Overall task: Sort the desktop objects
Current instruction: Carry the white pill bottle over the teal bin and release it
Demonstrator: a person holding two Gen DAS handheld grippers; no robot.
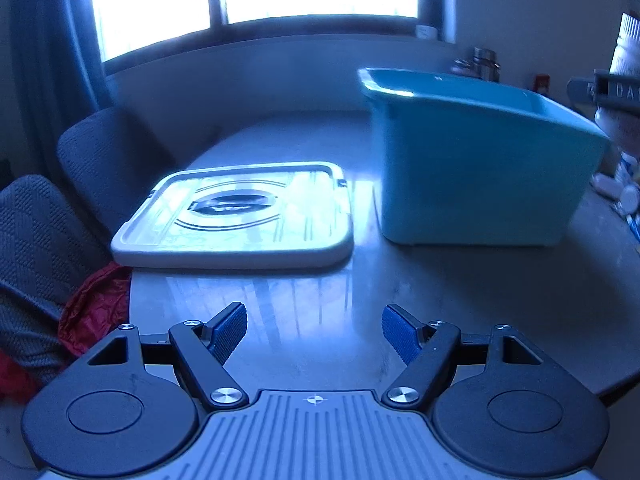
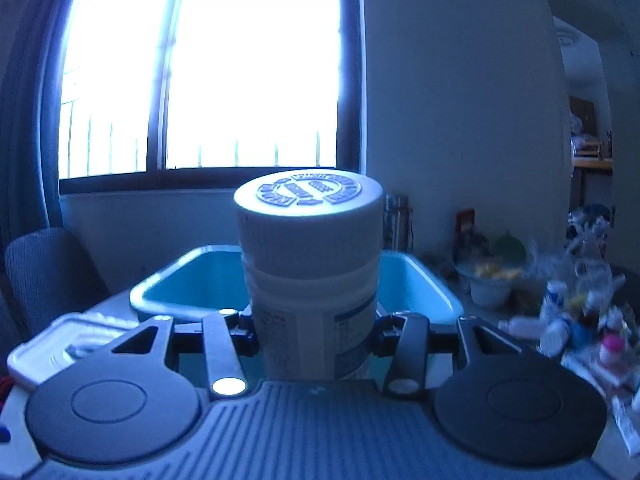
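Observation:
My right gripper (image 2: pixel 316 330) is shut on a white pill bottle (image 2: pixel 310 272) with a ribbed cap, held upright above the table in front of the teal bin (image 2: pixel 424 284). The bottle and right gripper also show at the right edge of the left wrist view (image 1: pixel 626 60). My left gripper (image 1: pixel 314 334) is open and empty, low over the table, facing the teal bin (image 1: pixel 476 176) and its white lid (image 1: pixel 240 216), which lies flat to the left of the bin.
Several small bottles and packets (image 2: pixel 572 320) clutter the table right of the bin. Grey chairs (image 1: pixel 100 160) and a red cloth (image 1: pixel 96 308) stand at the table's left edge. A window is behind.

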